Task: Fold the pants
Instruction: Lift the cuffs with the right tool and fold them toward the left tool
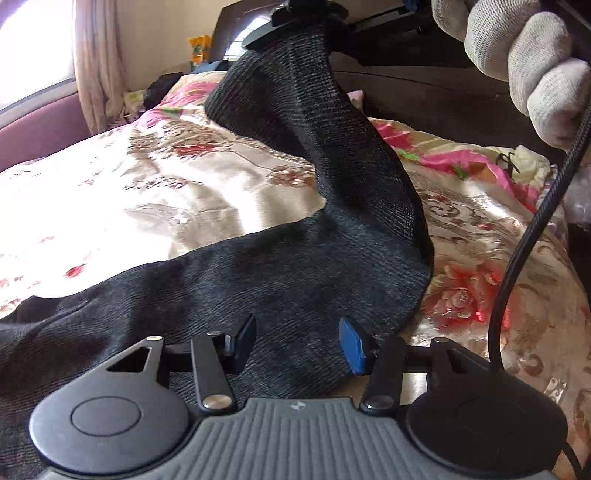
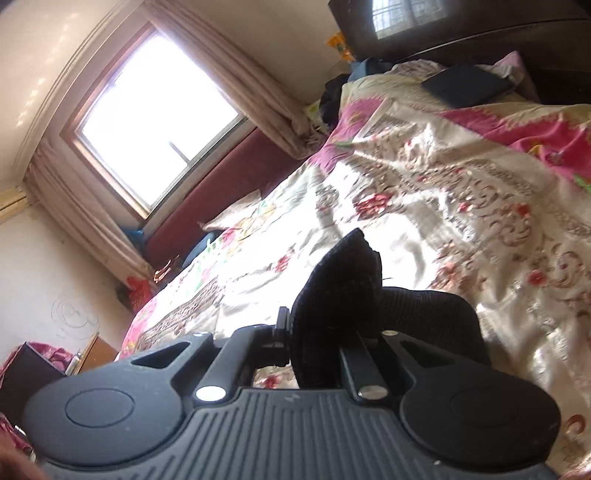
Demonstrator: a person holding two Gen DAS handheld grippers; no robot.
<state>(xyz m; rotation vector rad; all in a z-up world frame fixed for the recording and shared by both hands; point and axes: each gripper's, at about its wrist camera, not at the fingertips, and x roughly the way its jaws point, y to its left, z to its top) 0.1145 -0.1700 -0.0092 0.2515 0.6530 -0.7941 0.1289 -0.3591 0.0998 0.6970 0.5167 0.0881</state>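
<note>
Fingers of the right gripper [image 2: 325, 328] are pinched nearly together on a bunch of dark knit cloth, the end of one leg of the pants [image 1: 258, 280], and the left wrist view shows that leg rising from the bed [image 1: 110, 177] in a steep twisted column to the clamped tip [image 1: 295, 11] near the top of the picture, with a gloved hand [image 1: 524, 62] beside it. Holding the leg end high like this lets the cloth hang clear of the floral bedspread [image 2: 461, 177], so, as I judge it, it can be carried over and laid back on the rest of the garment as a fold. Fingers of the left gripper [image 1: 299, 343] stand partly apart with nothing pressed between them; they hover low over the part of the pants that lies flat on the bed, one dark pad [image 1: 245, 332] over the cloth and one blue pad [image 1: 352, 345] near its edge. That placing looks meant to pin or catch the flat portion so it does not drag along with the raised leg. A black cable [image 1: 517, 258] trails down at the right. Folding seems only begun: most of the garment is spread out, unfolded.
</note>
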